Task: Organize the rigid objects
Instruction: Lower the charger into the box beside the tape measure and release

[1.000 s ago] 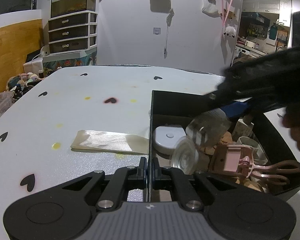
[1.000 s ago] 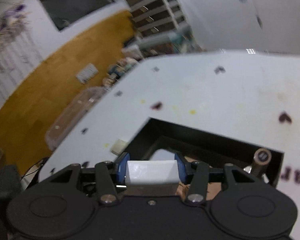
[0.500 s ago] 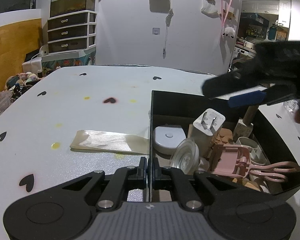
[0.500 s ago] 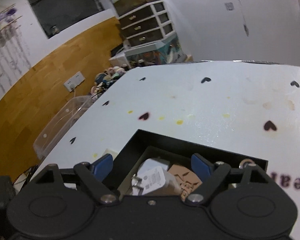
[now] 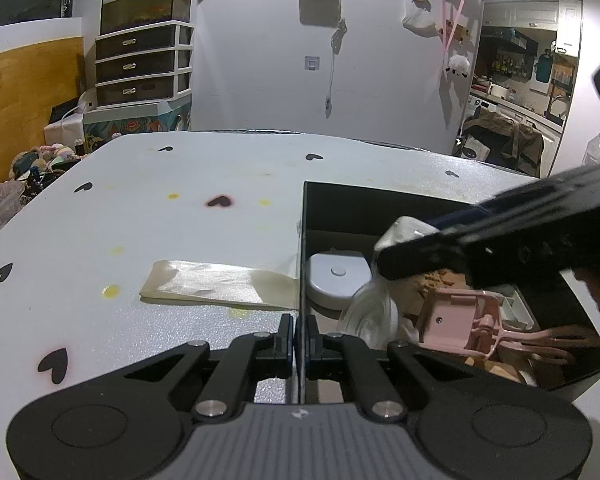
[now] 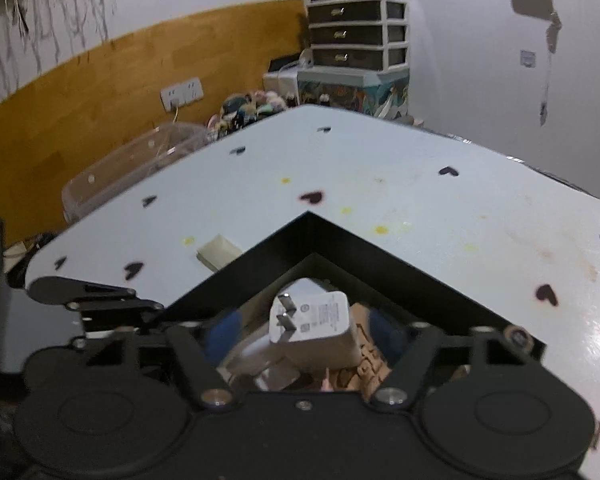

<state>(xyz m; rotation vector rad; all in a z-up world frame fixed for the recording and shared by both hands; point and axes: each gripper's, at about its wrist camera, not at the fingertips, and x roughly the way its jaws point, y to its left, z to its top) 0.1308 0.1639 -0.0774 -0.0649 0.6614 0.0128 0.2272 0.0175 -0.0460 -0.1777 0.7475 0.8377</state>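
Note:
A black box [image 5: 380, 204] sits on the white table and holds a white plug adapter [image 6: 320, 320], a white round device [image 5: 336, 276], a clear lid [image 5: 374, 316] and a pink clip [image 5: 468, 324]. My left gripper [image 5: 299, 336] is shut on the box's left wall [image 5: 301, 248]. My right gripper [image 6: 304, 332] is open, low inside the box, its blue pads either side of the adapter, which lies loose among the items. The right gripper also shows in the left wrist view [image 5: 500, 236], covering part of the adapter [image 5: 400, 228].
A folded cream cloth [image 5: 216, 284] lies on the table just left of the box. The table [image 5: 160, 216] has black heart marks and yellow spots. A clear bin [image 6: 132, 164] and drawers [image 5: 140, 68] stand beyond the table's far edge.
My right gripper opened and let go of the white adapter, which now lies in the box. It then dropped lower into the box over the adapter. The left gripper has not moved.

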